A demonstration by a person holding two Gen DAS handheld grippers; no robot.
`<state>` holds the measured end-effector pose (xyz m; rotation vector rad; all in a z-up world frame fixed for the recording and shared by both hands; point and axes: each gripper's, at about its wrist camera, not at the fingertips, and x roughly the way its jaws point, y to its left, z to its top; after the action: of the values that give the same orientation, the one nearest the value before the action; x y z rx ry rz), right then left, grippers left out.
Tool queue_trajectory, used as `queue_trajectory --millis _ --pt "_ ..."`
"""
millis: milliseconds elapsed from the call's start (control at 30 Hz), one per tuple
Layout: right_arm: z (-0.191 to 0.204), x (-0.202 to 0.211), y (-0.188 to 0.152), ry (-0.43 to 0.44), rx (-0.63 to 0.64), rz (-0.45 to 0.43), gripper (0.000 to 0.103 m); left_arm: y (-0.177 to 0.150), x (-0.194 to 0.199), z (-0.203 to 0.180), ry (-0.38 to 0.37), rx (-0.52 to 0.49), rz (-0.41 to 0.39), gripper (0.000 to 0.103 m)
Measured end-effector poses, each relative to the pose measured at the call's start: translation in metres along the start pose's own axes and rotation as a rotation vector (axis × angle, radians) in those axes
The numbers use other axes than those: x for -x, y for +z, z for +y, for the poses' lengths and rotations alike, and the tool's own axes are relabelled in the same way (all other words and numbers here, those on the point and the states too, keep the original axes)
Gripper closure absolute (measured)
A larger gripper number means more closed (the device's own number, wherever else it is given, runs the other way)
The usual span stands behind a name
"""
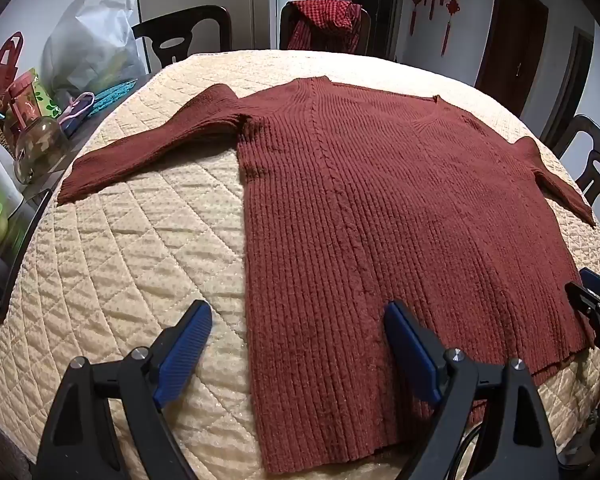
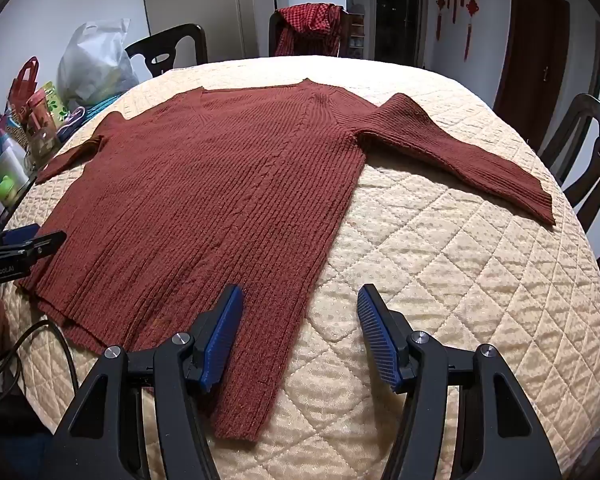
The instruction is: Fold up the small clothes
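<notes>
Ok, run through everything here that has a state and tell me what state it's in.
Rust-red ribbed knit sweater: spread flat, unfolded, both sleeves out.
Left gripper: open, fingers straddling the sweater's side edge.
Right gripper: open, holding nothing.
Cream quilted table cover: lying smooth under the sweater.

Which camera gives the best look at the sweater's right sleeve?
The right wrist view: the right sleeve lies fully in sight there, stretched flat across the quilted cover from shoulder to cuff. The left wrist view shows that sleeve only squeezed against the frame's right edge, foreshortened, though its cuff end is visible.
</notes>
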<state>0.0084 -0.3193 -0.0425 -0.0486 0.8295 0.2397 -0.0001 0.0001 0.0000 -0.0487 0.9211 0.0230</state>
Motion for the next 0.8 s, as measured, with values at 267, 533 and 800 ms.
queue_trajectory --millis 267,533,800 --pt "0.0002 0.0001 0.0 -0.001 0.002 0.0 0.043 0.0 -0.0001 0.0 0.0 0.0 0.002 0.013" --pt "0.0001 0.0 0.0001 -0.001 0.001 0.001 0.043 -0.0001 -0.0001 0.0 0.0 0.0 0.003 0.012" --pt "0.0002 -0.0002 0.0001 -0.001 0.0 0.001 0.043 -0.0003 -0.0001 0.0003 0.002 0.002 0.004 0.012"
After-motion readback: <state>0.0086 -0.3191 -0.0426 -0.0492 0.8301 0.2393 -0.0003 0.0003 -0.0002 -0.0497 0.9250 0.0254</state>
